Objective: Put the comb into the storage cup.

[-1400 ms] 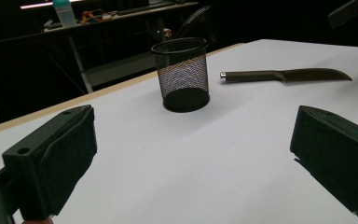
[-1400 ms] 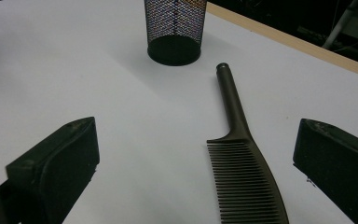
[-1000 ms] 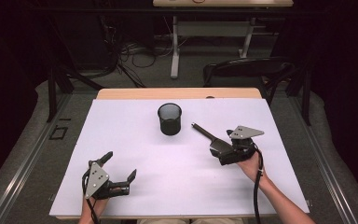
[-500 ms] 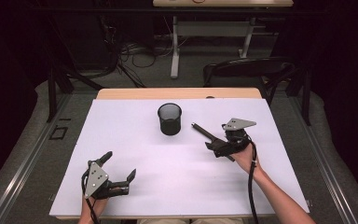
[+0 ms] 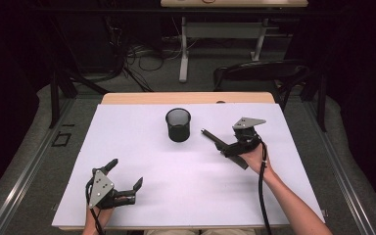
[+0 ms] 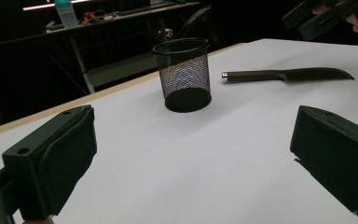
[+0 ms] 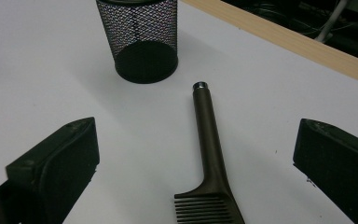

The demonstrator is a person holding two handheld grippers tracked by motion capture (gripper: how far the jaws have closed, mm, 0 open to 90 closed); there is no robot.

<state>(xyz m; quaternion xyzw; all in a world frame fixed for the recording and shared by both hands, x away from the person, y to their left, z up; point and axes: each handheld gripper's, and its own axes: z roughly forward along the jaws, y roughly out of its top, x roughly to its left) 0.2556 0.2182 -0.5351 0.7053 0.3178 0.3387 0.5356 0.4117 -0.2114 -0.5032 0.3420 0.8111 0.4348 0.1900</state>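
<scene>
Premises: a laboratory or recording room, not a home. The counter [image 5: 127, 147] is covered edge to edge by a plain white sheet, its wooden far edge exposed. Walls are dark and draped. Loose cables [image 5: 142, 54] lie on the grey floor beyond the far edge (untidied), beside a second desk [image 5: 225, 29] and a black chair [image 5: 259, 73].

The black mesh cup [image 5: 178, 125] stands just beside the tip of the comb's [image 7: 210, 154] handle, crowding that end. Bare white tabletop [image 5: 191, 181] lies open on both sides of the comb and in front of the cup.
</scene>
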